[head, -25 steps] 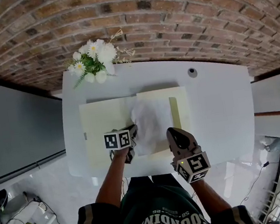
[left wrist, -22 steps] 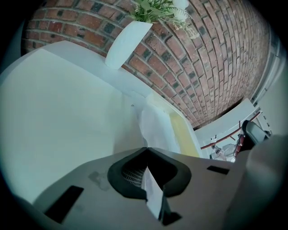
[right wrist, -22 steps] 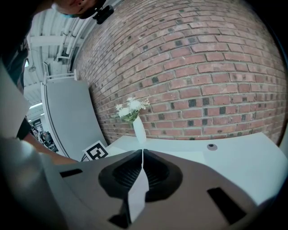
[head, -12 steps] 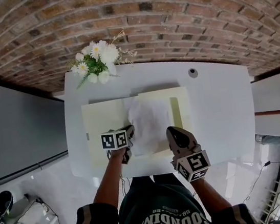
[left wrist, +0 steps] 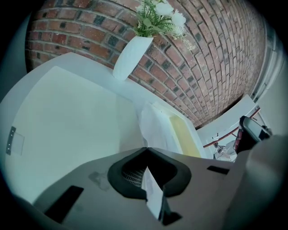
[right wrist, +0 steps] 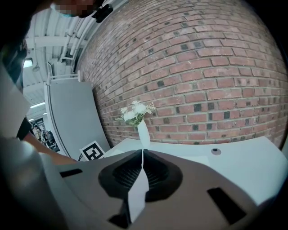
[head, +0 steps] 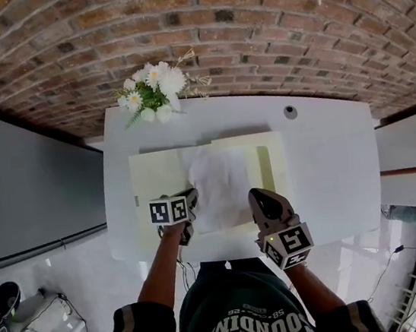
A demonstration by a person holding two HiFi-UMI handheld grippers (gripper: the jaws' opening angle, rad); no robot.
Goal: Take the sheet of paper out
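A pale yellow folder (head: 152, 181) lies open on the white table (head: 330, 159), and a white sheet of paper (head: 222, 182) rests across its middle. My left gripper (head: 191, 196) sits at the sheet's near left corner. In the left gripper view its jaws (left wrist: 146, 150) are shut, and the sheet of paper (left wrist: 155, 130) curls up from the folder (left wrist: 67, 117) into them. My right gripper (head: 258, 194) hovers at the folder's near right edge. Its jaws (right wrist: 142, 152) meet in a thin line and point toward the brick wall, and I see nothing held in them.
A white vase of flowers (head: 155, 92) stands at the table's far left edge, against the brick wall. A small dark round fitting (head: 290, 111) sits at the far right of the table. A grey panel borders the table on the left.
My left gripper has drawn a little to the left across the folder, and the sheet's left edge has come with it. The right gripper has stayed where it was.
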